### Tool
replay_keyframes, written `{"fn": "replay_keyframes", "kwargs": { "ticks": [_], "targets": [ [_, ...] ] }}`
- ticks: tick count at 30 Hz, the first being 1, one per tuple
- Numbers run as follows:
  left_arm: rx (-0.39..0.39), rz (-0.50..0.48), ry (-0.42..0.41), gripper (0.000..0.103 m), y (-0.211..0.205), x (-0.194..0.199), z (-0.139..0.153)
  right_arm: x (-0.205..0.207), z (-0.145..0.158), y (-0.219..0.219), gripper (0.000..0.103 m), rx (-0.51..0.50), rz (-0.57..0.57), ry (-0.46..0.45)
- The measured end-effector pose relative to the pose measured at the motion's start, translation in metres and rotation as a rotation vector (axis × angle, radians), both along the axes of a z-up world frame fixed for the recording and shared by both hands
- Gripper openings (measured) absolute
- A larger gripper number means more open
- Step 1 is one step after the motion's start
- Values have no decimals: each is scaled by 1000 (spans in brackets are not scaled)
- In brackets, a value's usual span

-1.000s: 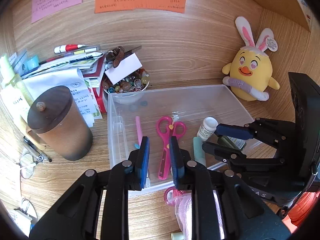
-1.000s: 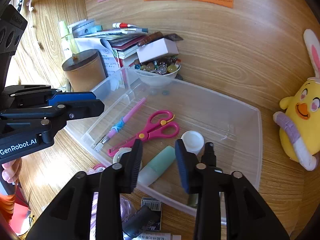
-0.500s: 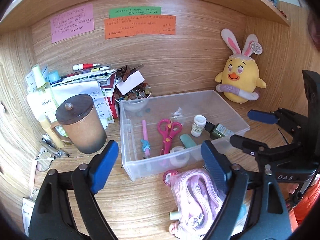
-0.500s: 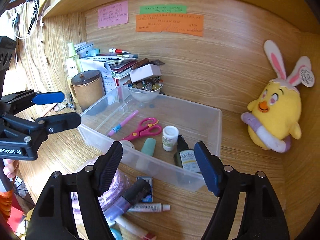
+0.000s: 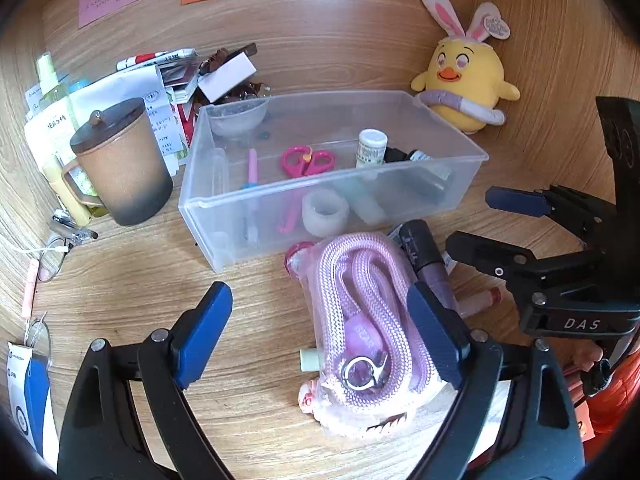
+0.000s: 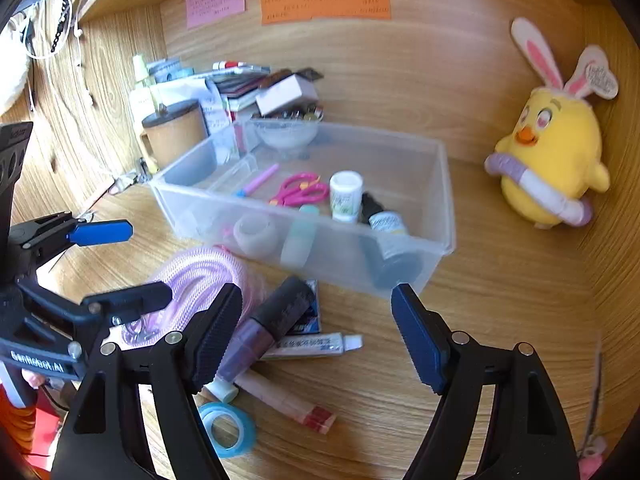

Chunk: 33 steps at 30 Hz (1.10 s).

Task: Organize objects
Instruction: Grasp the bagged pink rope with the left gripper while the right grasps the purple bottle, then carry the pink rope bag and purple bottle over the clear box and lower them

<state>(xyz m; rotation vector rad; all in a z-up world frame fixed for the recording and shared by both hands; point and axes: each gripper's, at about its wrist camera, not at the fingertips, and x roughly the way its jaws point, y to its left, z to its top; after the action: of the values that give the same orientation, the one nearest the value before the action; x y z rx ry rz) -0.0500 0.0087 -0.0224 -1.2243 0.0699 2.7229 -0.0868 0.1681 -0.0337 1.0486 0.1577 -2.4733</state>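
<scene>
A clear plastic bin [image 5: 460, 196] [image 6: 446, 184] stands on the wooden desk. Inside lie pink scissors [image 5: 306, 162] [image 6: 300, 192], a pink pen [image 5: 252, 172], a white bottle [image 5: 371, 148] [image 6: 346, 196], a dark dropper bottle [image 6: 386, 224], a tape roll [image 5: 325, 213] and a mint tube [image 6: 298, 240]. In front of it lie a bagged pink cord [image 5: 360, 312] [image 6: 196, 276], a purple tube [image 5: 430, 268] [image 6: 264, 328], a white tube [image 6: 316, 346] and blue tape [image 6: 226, 428]. My left gripper [image 5: 320, 340] is open over the cord. My right gripper [image 6: 320, 332] is open near the tubes.
A brown lidded mug [image 5: 120, 160] [image 6: 172, 132], stacked papers and books [image 5: 132, 84], and a glass bowl of beads [image 6: 286, 134] stand at the back left. A yellow plush chick [image 5: 464, 76] [image 6: 548, 160] sits at the back right. Sticky notes [image 6: 324, 4] hang on the wall.
Both grippers opened wide and pulled back from over the bin toward the desk's front. The left one has dropped lower over the pink cord; the loose items are now in view.
</scene>
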Motion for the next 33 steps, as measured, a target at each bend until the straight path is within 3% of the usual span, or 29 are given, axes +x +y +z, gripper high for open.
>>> {"fn": "replay_keyframes", "kwargs": {
  "ticks": [3, 6, 9, 11, 13, 28, 30, 33],
  "targets": [
    [-5, 0, -12, 90, 0, 6, -7, -4, -12, -9, 74, -10, 18, -48],
    [-3, 4, -24, 90, -2, 8, -11, -7, -22, -16, 65, -7, 31, -87],
    [-13, 7, -20, 90, -3, 10, -11, -11, -26, -17, 50, -15, 37, -118],
    [-15, 6, -20, 90, -2, 10, -10, -12, -27, -15, 31, -11, 36, -132],
    [-4, -4, -25, 93, 2, 8, -10, -12, -28, -12, 23, 4, 36, -133],
    [-34, -13, -84, 96, 29, -21, -32, 5, -20, 14, 22, -3, 22, -63],
    [-27, -25, -83, 77, 29, -19, -32, 6, -19, 15, 22, -9, 27, -60],
    [-24, -23, -83, 66, 28, -16, -31, 9, -17, 17, 22, -12, 32, -54]
  ]
}}
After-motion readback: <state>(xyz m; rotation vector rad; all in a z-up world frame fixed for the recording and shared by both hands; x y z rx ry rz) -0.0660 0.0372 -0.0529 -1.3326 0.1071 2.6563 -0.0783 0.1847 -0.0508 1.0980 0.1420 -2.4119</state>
